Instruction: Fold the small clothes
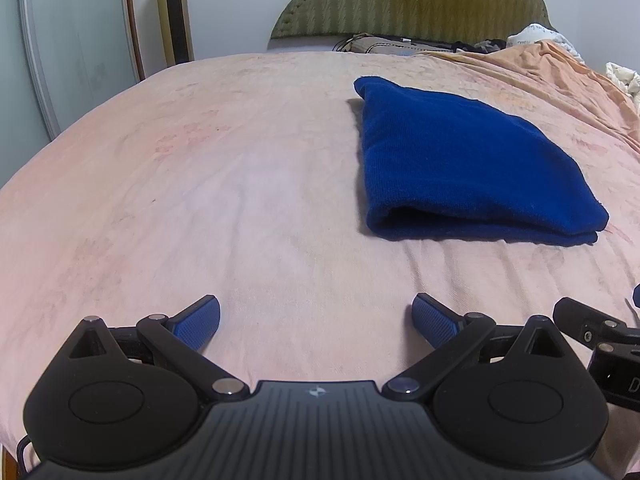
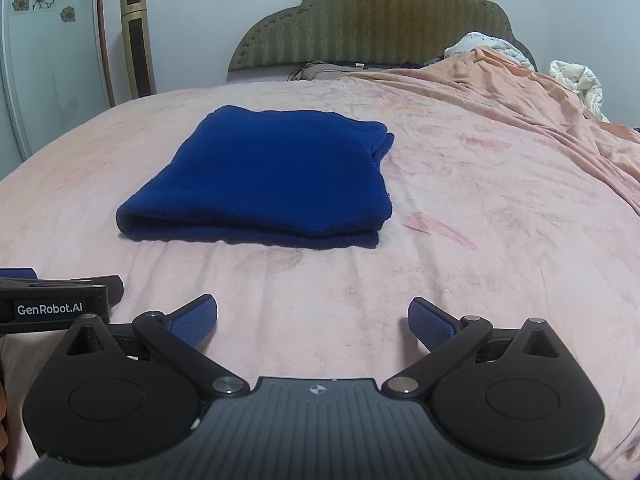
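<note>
Folded blue cloth (image 2: 264,176) alone on pink bedsheet (image 2: 460,240), headboard (image 2: 372,24) beyond.

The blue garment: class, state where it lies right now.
The folded blue garment lies flat on the pink bedsheet, ahead of both open grippers: left of centre in the right wrist view, right of centre in the left wrist view, with the green headboard beyond it.
</note>
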Demonstrator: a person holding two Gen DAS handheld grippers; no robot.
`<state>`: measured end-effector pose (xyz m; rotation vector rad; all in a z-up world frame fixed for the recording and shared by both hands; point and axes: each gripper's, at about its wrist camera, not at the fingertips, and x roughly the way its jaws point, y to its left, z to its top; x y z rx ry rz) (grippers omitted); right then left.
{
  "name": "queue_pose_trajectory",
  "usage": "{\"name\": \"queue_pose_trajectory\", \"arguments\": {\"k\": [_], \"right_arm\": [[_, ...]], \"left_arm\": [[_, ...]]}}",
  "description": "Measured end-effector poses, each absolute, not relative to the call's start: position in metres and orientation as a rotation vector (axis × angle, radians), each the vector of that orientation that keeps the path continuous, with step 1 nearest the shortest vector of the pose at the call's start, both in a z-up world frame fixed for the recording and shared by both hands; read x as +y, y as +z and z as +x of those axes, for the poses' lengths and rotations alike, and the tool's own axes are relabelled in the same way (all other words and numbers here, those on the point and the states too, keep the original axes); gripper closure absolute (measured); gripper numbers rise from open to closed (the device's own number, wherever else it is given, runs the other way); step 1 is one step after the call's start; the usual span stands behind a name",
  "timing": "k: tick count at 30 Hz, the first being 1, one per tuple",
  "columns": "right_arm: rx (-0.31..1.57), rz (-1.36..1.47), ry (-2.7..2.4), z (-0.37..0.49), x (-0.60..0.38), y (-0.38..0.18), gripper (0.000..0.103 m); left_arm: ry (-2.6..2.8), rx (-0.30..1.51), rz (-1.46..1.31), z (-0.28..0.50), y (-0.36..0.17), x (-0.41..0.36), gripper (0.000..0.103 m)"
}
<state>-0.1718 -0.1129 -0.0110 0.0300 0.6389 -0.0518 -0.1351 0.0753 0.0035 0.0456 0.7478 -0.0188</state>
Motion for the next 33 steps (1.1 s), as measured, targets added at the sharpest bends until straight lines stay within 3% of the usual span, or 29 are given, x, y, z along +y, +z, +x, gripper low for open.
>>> {"name": "queue_pose_trajectory", "arguments": {"k": [33], "right_arm": [[0.625,0.033,-0.054,-0.1744,-0.1139,-0.0098,0.000]], "left_arm": [[-0.009,0.727,0.062,-0.1346,0.0071,0.0741,0.000]]}}
